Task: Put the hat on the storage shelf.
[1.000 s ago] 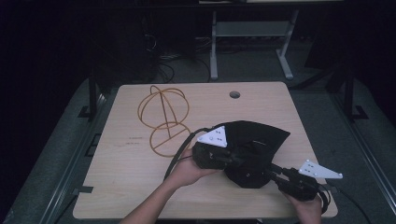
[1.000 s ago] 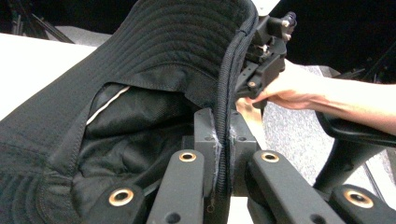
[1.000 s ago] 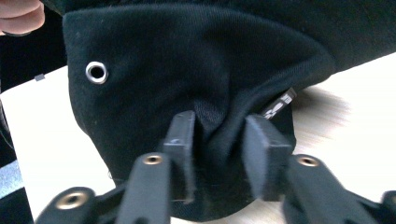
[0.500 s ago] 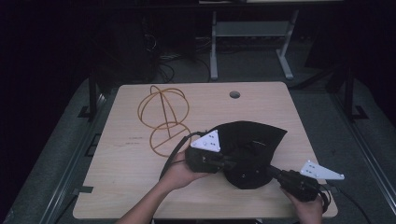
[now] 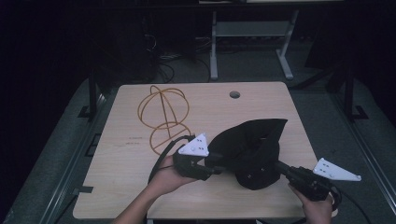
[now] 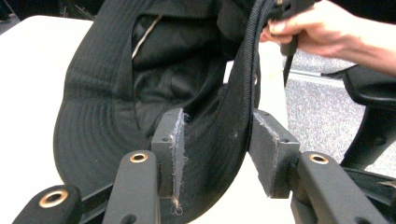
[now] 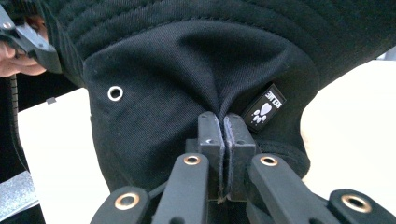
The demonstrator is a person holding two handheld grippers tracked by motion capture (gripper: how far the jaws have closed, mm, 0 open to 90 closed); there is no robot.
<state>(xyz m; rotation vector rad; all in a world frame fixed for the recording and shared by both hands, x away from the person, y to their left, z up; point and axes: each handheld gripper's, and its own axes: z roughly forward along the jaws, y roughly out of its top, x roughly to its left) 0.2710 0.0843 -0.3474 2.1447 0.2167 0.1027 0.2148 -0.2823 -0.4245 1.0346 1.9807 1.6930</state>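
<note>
— Black cloth, soft and limp: that is the hat (image 5: 254,151), a bucket hat lying toward the near right of the worktop (image 5: 140,196), partly lifted between the two tools.

— How are the right tongs (image 7: 223,135) set?

— Pressed together on a fold of the crown, just beside the small paw-print label (image 7: 264,109). The fabric puckers where they pinch, so I judge it light and easy to bunch, not slippery.

— And the left tongs (image 6: 215,140)?

— Spread, one jaw on each side of the brim, with the brim edge running between them; they are not clamped on it. The brim looks stitched in rows and a little stiffer than the crown, so it seems the better place to take hold.

— Anything in the way?

— Beyond the hat, to the left, stands an orange wire stand (image 5: 163,116), apart from the hat. Farther back there is a round hole (image 5: 234,94) in the worktop, and past the edge a white frame (image 5: 252,42) on the dark floor. Nothing sits between the hat and the stand.
</note>
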